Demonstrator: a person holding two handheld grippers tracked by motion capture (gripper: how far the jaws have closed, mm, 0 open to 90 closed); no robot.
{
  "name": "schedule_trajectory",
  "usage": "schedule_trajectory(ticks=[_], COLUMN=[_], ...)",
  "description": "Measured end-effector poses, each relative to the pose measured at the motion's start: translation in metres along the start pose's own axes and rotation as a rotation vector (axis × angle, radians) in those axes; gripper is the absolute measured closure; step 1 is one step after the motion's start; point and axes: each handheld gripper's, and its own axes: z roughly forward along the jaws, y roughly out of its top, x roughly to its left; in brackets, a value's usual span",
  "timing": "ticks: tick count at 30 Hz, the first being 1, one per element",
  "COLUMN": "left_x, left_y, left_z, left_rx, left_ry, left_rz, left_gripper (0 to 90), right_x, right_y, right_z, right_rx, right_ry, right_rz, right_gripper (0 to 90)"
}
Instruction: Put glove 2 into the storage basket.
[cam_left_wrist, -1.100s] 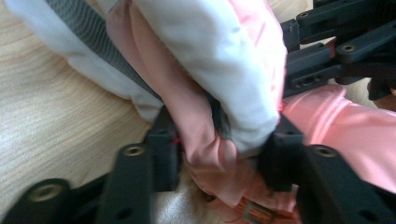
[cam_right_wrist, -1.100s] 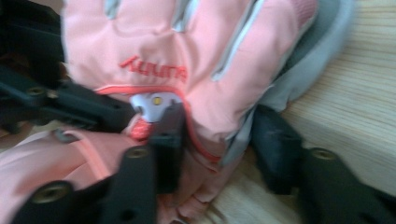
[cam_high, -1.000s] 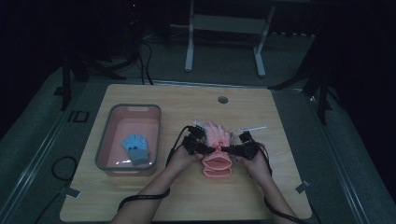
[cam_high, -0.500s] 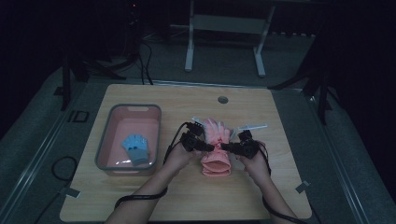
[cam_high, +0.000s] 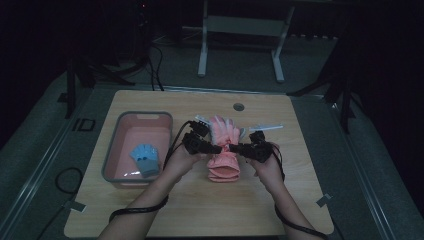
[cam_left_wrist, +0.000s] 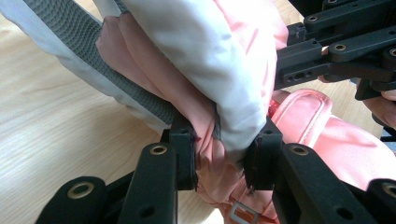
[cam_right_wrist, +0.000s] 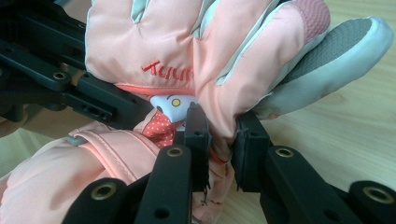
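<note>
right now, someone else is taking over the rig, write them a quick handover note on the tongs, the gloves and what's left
Left tongs: shut on the pink glove at its wrist area, from the left; jaws have just been closing on the fabric.
Right tongs: shut on the same glove from the other side; jaws have also just been closing on it.
Glove: pinched between the two tongs at mid-table, fingers pointing away, cuff toward the person.
Blue glove: lying in the pink bin at the left.
Done: both grips set.
Left, probably: carry the pink glove over to the bin, set it beside the blue one and release.
</note>
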Motion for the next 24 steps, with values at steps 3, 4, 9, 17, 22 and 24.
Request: schedule_trajectory(ticks=[3,4,9,17,22,24], left_x=[0.003,0.003,0.008,0.017,0.023,0.024], left_y=[0.001,0.001,0.004,0.006,0.002,0.002], left_z=[-0.018,-0.022,-0.041,-0.067,-0.085,-0.088], left_rx=[-0.01,-0.014,-0.021,-0.016,-0.015,-0.017], left_ry=[0.012,0.014,0.023,0.041,0.056,0.062], left_rz=[0.002,0.0,0.002,0.002,-0.001,0.004], left_gripper=[69.7,69.7,69.6,69.6,69.5,69.5], right_x=[0.013,0.016,0.029,0.048,0.06,0.063], right_y=[0.011,0.014,0.029,0.047,0.055,0.057], right_z=[0.001,0.002,0.003,0.011,0.018,0.019], right_rx=[-0.008,-0.007,-0.011,-0.018,-0.019,-0.02], right_ry=[0.008,0.009,0.01,0.028,0.049,0.051], right_rz=[-0.016,-0.017,-0.027,-0.043,-0.057,-0.062], right_gripper=[77.9,77.9,77.8,77.7,77.7,77.6])
